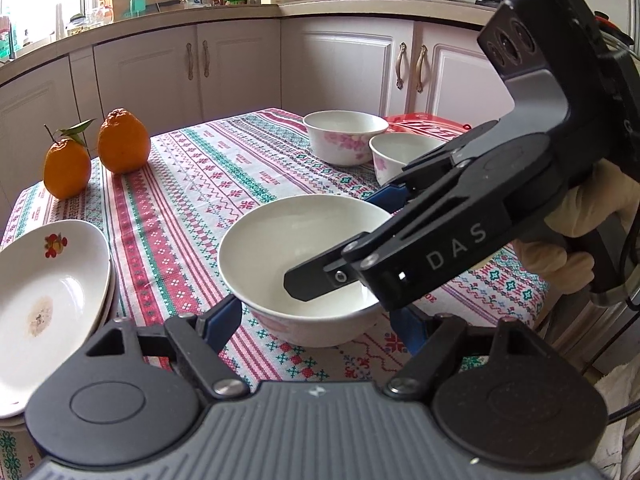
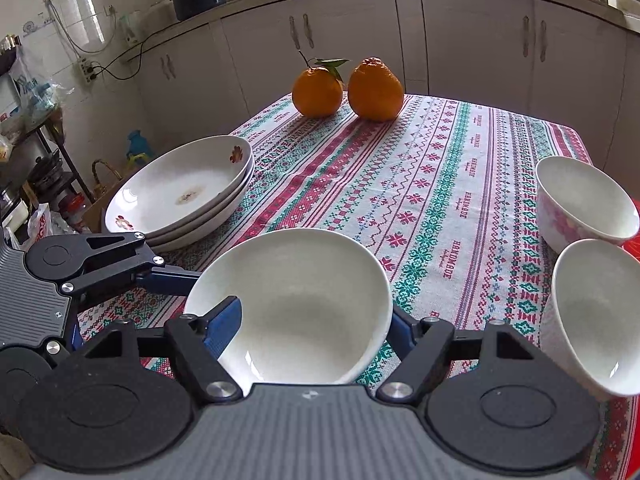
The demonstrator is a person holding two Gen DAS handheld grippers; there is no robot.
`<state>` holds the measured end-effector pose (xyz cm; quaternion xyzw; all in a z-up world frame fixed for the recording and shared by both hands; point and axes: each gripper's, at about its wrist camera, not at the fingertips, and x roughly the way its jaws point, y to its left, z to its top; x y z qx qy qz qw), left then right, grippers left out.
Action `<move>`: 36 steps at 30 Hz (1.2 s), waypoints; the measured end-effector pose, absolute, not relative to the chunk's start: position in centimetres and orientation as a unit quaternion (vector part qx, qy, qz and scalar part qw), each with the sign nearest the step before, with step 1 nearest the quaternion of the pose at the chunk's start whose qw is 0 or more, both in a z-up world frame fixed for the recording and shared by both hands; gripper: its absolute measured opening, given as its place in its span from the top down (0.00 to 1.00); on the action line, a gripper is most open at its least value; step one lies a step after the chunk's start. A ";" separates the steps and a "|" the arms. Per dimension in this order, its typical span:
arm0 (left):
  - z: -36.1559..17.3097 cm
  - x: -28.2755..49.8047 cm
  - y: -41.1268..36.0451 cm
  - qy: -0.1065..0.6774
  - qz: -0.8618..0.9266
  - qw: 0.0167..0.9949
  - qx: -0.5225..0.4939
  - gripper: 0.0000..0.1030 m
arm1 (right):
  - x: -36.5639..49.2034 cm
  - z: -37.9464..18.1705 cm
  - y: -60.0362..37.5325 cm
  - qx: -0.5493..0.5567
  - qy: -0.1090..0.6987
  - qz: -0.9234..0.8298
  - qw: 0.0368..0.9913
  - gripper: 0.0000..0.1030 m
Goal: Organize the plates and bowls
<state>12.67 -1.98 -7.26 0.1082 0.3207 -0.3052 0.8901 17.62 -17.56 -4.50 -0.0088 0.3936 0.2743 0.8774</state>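
A: Two grippers at the wide white ceramic bowl on the striped tablecloth?
B: Right gripper spread, straddling its rim; left gripper spread, flanking it

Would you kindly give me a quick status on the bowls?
Right gripper jaws astride the near bowl's rim, not closed. Left gripper open, flanking it. Two bowls and plate stack clear.
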 end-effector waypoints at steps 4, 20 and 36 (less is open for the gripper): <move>-7.4 12.6 -2.1 0.319 -0.305 0.890 0.113 0.21 | 17.6 -4.6 -17.4 -0.013 0.392 0.276 0.877 0.18; -5.2 10.6 -2.3 0.307 -0.313 0.891 0.121 0.08 | 14.2 -2.3 -19.5 -0.045 0.334 0.229 0.913 0.00; -1.9 11.1 -6.6 0.278 -0.347 0.884 0.145 0.04 | 10.8 -2.3 -27.1 -0.049 0.308 0.113 0.943 0.00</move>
